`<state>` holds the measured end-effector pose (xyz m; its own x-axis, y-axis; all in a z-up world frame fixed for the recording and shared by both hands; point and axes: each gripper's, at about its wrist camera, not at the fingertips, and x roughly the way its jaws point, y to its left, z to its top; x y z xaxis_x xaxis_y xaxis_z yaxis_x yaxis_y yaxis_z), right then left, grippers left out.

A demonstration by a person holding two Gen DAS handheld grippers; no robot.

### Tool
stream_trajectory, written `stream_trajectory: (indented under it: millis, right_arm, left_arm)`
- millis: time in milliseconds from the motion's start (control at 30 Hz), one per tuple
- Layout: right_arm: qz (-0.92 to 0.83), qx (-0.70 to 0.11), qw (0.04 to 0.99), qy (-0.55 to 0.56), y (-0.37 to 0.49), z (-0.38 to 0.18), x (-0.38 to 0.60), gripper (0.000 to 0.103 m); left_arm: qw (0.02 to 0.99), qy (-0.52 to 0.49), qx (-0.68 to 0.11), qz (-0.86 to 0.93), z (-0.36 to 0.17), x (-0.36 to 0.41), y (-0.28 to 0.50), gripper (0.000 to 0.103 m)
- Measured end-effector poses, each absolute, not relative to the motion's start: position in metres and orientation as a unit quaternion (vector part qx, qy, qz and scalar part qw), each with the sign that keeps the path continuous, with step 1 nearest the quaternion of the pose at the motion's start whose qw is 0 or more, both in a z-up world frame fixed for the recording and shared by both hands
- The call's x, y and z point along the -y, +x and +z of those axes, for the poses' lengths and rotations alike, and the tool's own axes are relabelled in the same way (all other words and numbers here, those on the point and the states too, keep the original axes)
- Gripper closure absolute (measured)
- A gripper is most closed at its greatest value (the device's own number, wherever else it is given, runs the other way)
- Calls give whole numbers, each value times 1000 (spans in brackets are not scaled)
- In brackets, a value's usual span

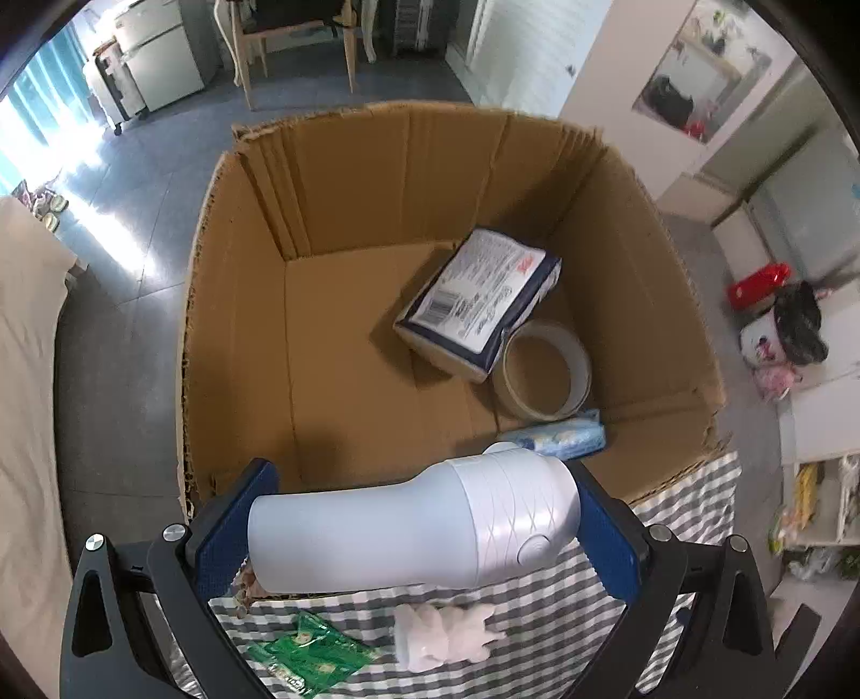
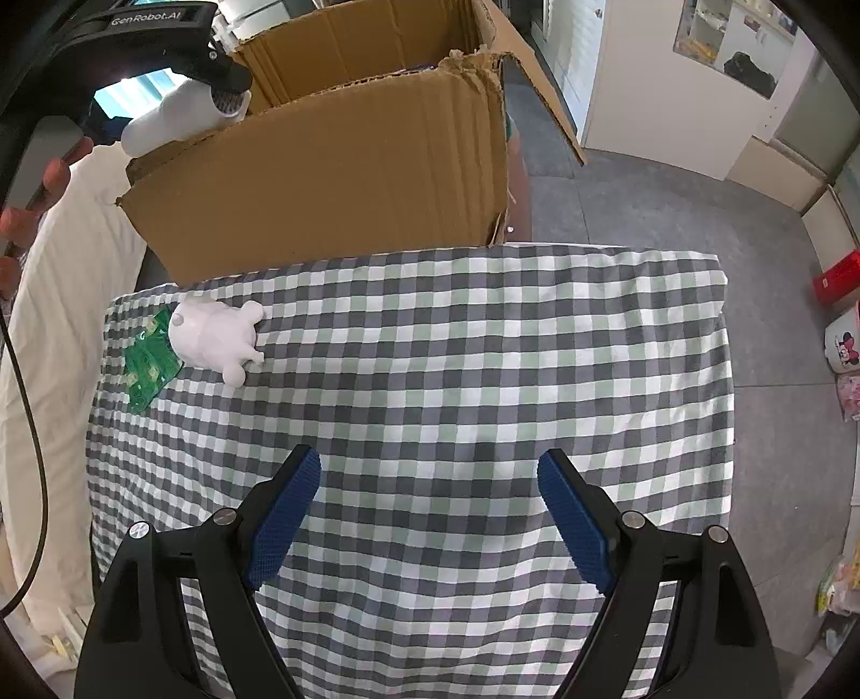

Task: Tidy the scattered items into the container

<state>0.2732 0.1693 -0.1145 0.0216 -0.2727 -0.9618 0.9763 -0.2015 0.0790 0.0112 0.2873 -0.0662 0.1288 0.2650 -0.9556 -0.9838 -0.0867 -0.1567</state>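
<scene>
My left gripper (image 1: 419, 527) is shut on a white bottle (image 1: 408, 527), held sideways over the near edge of the open cardboard box (image 1: 242, 322). The bottle also shows in the right wrist view (image 2: 172, 115) above the box (image 2: 333, 177). Inside the box lie a tissue pack (image 1: 478, 301), a tape roll (image 1: 545, 371) and a blue packet (image 1: 564, 435). A white toy figure (image 2: 215, 336) and a green packet (image 2: 148, 365) lie on the checked cloth (image 2: 457, 376) near the box; both also show in the left wrist view, toy (image 1: 446, 634), packet (image 1: 309, 656). My right gripper (image 2: 430, 516) is open and empty above the cloth.
A white bed cover (image 2: 59, 333) lies left of the table. Grey floor (image 2: 672, 215) is to the right, with red and pink items (image 2: 844, 322) at its far edge. A chair (image 1: 290, 37) and cabinets stand beyond the box.
</scene>
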Motion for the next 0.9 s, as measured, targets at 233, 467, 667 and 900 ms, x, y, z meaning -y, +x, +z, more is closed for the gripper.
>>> stream_trajectory:
  millis: [233, 467, 667, 900]
  right_arm:
    - [-610, -356, 504, 498, 263, -116, -171, 20]
    - [-613, -353, 491, 509, 243, -122, -171, 20]
    - [-619, -343, 483, 516, 225, -122, -169, 20]
    - [-626, -337, 467, 526, 214, -125, -168, 20]
  left_arm:
    - [560, -459, -382, 574, -60, -295, 23, 0]
    - [592, -554, -312, 496, -75, -312, 18, 0]
    - [594, -502, -375, 505, -78, -317, 45, 0]
    - [595, -535, -328, 502, -82, -315, 38, 0]
